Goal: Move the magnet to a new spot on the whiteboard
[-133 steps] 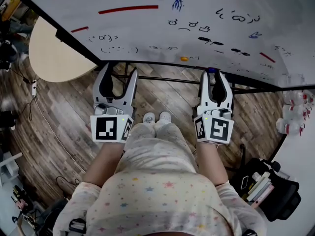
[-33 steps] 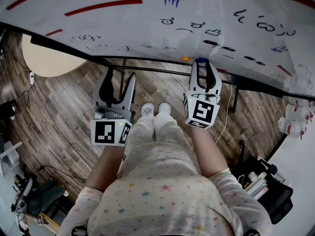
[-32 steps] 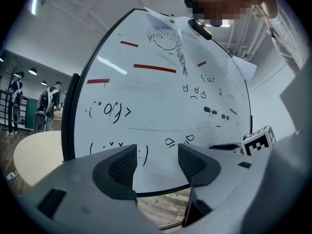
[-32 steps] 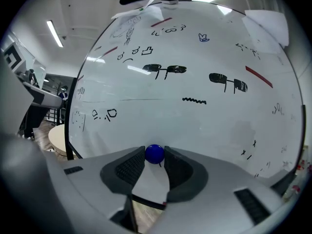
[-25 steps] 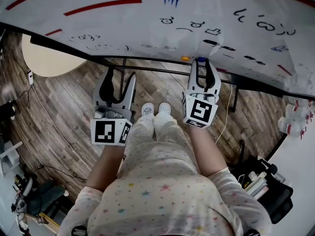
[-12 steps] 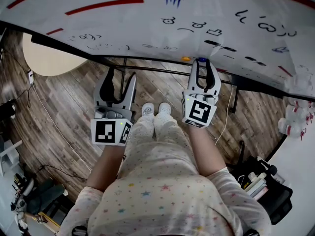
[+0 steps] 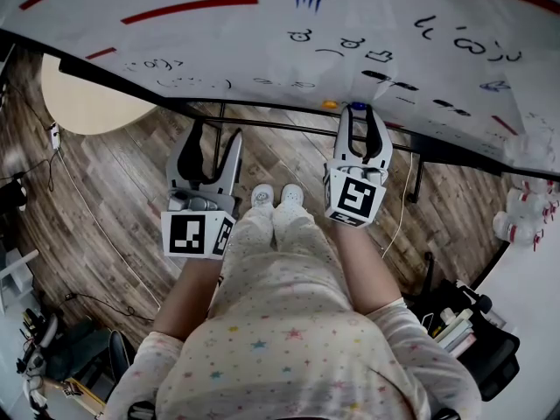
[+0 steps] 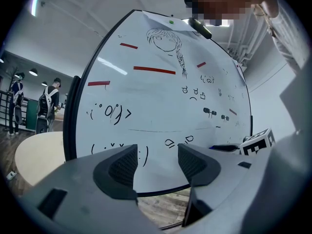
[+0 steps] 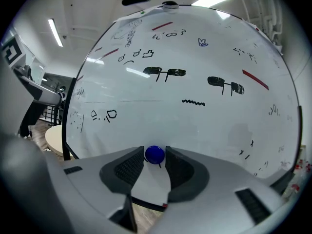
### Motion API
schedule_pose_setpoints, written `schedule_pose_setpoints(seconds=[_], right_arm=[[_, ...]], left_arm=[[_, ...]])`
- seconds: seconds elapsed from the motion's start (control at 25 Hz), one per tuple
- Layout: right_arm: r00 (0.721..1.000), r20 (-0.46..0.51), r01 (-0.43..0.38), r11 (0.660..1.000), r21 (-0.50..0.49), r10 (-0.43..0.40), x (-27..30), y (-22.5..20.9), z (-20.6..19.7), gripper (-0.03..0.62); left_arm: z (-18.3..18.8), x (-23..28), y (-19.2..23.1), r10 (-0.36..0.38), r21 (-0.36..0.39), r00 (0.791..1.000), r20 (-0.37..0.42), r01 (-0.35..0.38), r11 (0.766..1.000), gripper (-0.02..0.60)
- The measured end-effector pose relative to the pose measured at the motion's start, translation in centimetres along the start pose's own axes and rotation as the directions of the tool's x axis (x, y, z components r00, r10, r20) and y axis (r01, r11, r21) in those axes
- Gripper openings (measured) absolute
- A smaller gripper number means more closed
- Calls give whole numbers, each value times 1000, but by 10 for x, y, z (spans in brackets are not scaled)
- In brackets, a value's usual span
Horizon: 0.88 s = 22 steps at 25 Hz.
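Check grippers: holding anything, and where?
Right gripper grips the blue magnet by its sides, at the jaw tips. Left gripper holds nothing.

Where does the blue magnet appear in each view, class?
Head view: magnet at the right gripper's tips, on the whiteboard's bottom edge.
Left gripper view: not clearly in it.
Right gripper view: low centre, between the jaws.
Shared landmark: the sunglasses doodles.

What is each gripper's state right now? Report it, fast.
Left gripper: open, empty.
Right gripper: closed on the blue magnet, which sits on the whiteboard.
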State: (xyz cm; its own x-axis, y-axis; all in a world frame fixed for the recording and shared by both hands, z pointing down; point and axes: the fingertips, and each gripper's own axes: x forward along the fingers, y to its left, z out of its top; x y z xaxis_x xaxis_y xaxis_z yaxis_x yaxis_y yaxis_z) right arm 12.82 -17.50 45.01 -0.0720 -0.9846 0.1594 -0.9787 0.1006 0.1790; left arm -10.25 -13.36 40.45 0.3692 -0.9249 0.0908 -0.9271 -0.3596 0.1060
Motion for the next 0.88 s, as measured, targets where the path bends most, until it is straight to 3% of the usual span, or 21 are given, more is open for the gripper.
schedule_pose_setpoints(seconds=[0.68, 0.88], right_arm=[[999, 28, -26, 999, 26, 25, -21, -6, 21, 121], [997, 47, -64, 997, 49, 62, -29, -8, 32, 62]], left_arm=[[19, -7, -10, -17, -7, 998, 55, 18, 1000, 249], [28, -8, -15, -20, -13, 997, 75, 21, 1000, 247]])
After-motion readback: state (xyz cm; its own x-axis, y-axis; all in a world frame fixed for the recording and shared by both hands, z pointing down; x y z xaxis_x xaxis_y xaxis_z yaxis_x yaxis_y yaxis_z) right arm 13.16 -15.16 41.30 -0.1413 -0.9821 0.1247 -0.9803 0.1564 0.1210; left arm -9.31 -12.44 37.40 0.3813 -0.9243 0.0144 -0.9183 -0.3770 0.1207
